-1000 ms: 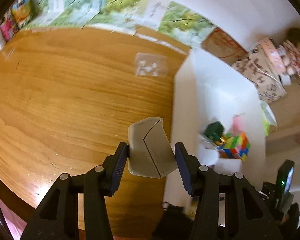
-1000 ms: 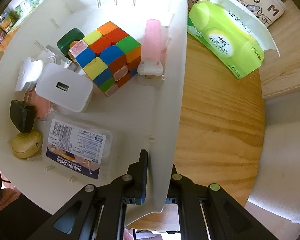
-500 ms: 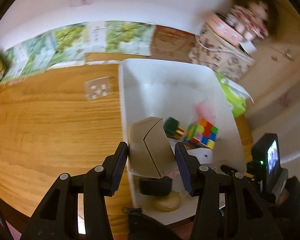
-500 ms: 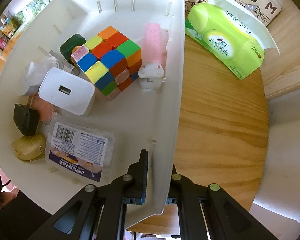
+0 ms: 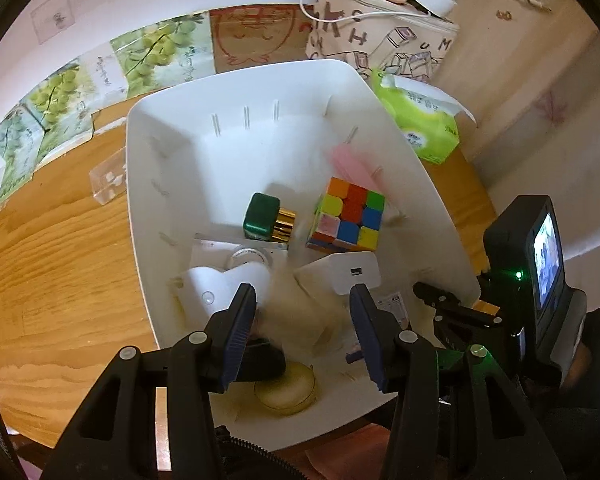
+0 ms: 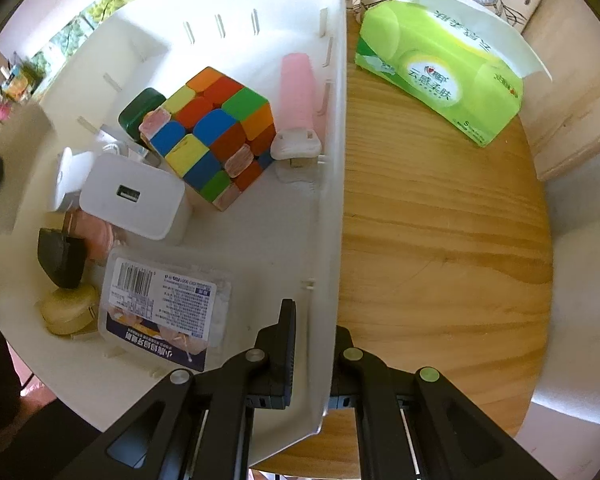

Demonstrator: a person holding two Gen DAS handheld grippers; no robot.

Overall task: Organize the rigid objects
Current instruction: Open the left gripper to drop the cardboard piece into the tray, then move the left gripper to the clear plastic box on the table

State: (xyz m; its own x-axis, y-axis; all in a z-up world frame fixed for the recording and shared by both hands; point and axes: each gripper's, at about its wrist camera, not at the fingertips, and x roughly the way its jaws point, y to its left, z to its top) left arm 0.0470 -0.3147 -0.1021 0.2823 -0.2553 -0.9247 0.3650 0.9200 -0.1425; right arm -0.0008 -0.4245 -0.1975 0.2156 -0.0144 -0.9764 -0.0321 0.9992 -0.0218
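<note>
My left gripper [image 5: 302,330] is over the white bin [image 5: 140,184], low centre of frame, jaws apart around a blurred pale box [image 5: 300,320]; whether the pads grip it I can't tell. My right gripper [image 6: 314,344] is clamped on the bin's wall, cube [image 6: 212,132] up-left.

A round wooden tabletop [image 6: 440,240] carries a white plastic bin [image 6: 334,128], and a green tissue pack [image 6: 440,68] lies just beside its right wall. On the bin's other side a small clear packet [image 5: 108,182] rests near it, with a printed pouch [image 5: 384,46] behind the tissue pack.
</note>
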